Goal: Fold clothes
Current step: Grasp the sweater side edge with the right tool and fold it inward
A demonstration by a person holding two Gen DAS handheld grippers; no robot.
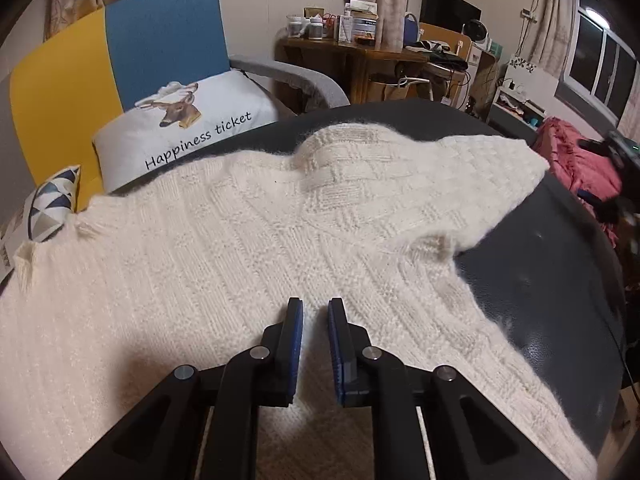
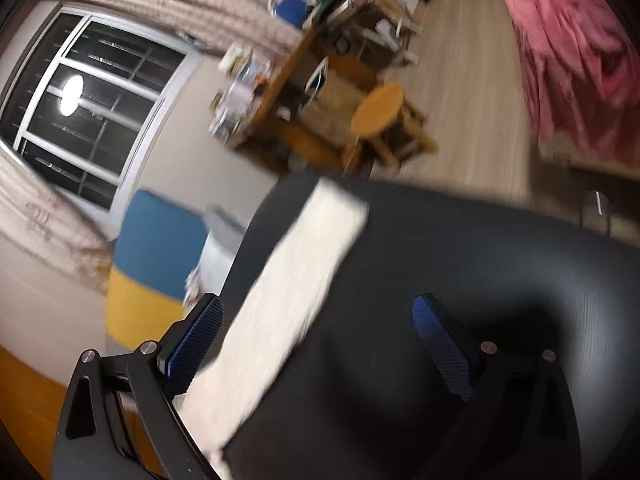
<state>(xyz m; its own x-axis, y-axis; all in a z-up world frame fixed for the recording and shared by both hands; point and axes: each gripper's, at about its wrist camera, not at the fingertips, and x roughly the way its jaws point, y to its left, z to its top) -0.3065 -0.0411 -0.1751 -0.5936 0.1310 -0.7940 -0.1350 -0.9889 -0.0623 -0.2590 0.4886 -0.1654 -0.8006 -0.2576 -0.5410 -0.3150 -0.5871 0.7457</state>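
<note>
**Cream sweater spread on the dark bench, both tongs empty**

The dark bench (image 1: 552, 280) is the biggest thing under both tongs; its smooth black top runs ahead of them and curves off at the far edge. Nearly as large is the cream knitted sweater (image 1: 248, 232), lying flat on the bench straight below and ahead of the left tongs, with one sleeve (image 1: 492, 160) reaching away to the right of them. In the blurred right wrist view a long cream strip of the same sweater (image 2: 288, 292) lies across the bench, just inside the left-hand finger of the right tongs and running away ahead of them.

Beyond the sweater, ahead and left of the left tongs, stands a yellow and blue sofa (image 1: 160, 40) with a white deer-print cushion (image 1: 188, 120) on it. A pink cloth (image 1: 576, 160) lies past the bench, far to their right.

The left tongs (image 1: 315, 312) hover above the sweater's body with their blue pads (image 1: 296, 344) close together, a narrow gap showing between them and nothing pinched there. The right tongs (image 2: 318, 308) stand spread wide, gripping nothing, the bench showing bare between the sweater strip and the right-hand finger.
</note>
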